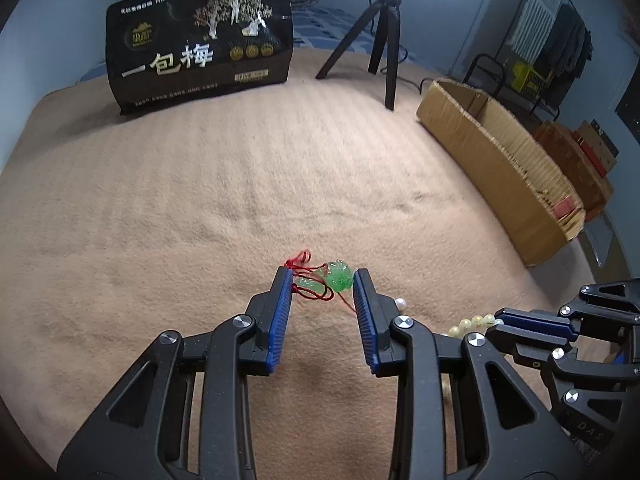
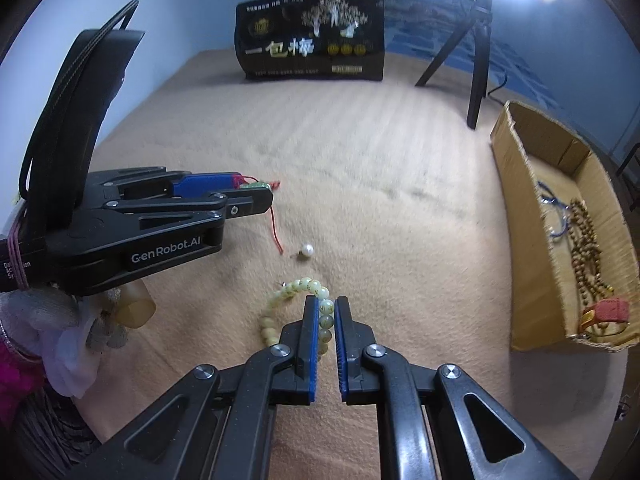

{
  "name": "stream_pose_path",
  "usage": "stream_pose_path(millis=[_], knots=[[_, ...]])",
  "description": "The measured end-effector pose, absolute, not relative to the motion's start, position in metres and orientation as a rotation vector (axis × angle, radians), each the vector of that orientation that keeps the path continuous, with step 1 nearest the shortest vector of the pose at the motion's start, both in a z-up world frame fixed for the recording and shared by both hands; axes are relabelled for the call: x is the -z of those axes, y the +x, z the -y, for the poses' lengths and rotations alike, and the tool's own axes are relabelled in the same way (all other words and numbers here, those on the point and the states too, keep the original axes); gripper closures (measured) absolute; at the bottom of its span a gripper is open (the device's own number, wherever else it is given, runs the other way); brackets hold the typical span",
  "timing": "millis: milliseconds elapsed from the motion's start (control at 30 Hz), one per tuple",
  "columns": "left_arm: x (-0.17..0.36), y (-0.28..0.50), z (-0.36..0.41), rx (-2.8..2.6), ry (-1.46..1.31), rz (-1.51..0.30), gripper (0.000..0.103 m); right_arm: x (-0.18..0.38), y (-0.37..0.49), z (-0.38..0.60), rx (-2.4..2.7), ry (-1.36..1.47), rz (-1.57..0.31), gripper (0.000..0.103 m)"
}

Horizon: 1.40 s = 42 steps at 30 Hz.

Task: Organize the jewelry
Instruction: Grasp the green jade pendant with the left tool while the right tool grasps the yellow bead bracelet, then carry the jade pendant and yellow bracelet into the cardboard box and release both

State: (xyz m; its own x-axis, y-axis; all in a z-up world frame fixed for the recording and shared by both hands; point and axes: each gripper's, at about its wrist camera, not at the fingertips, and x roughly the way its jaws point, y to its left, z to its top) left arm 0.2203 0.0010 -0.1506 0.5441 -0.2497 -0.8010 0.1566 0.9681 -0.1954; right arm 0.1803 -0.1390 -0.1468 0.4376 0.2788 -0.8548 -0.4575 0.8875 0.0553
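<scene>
A green jade pendant (image 1: 339, 276) on a red cord (image 1: 304, 261) lies on the tan blanket between the tips of my open left gripper (image 1: 322, 282); it also shows in the right wrist view (image 2: 256, 186). My right gripper (image 2: 326, 307) is shut on a pale yellow-green bead bracelet (image 2: 296, 290), whose beads sit between its blue pads; the bracelet also shows in the left wrist view (image 1: 474, 322). A loose white pearl (image 2: 307, 249) lies between the two grippers and shows in the left wrist view (image 1: 400, 303).
An open cardboard box (image 2: 520, 208) at the right holds a brown bead string (image 2: 586, 240), a blue cord piece and a red-strapped item. A black snack bag (image 1: 200, 44) and a black tripod (image 1: 384, 36) stand at the back.
</scene>
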Motion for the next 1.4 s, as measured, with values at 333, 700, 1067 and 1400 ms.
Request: stream_pose_path(millis=[333,700,1067,1400], knots=[[0.117,0.213,0.001,0.276,-0.146,-0.899,0.072,0.107,0.182,0.159,-0.428,-0.147,-0.926,0.098],[0.081,0.212,0.019,0.339,-0.167,-0.839,0.072,0.068,0.191,0.198,-0.37,-0.056,-0.836,0.098],[0.05,0.225,0.055,0.398,-0.17,-0.779,0.072,0.043,0.204,0.248,-0.29,0.025,-0.778,0.098],[0.035,0.253,0.1,0.445,-0.151,-0.764,0.072,0.043,0.217,0.287,-0.234,0.083,-0.78,0.098]])
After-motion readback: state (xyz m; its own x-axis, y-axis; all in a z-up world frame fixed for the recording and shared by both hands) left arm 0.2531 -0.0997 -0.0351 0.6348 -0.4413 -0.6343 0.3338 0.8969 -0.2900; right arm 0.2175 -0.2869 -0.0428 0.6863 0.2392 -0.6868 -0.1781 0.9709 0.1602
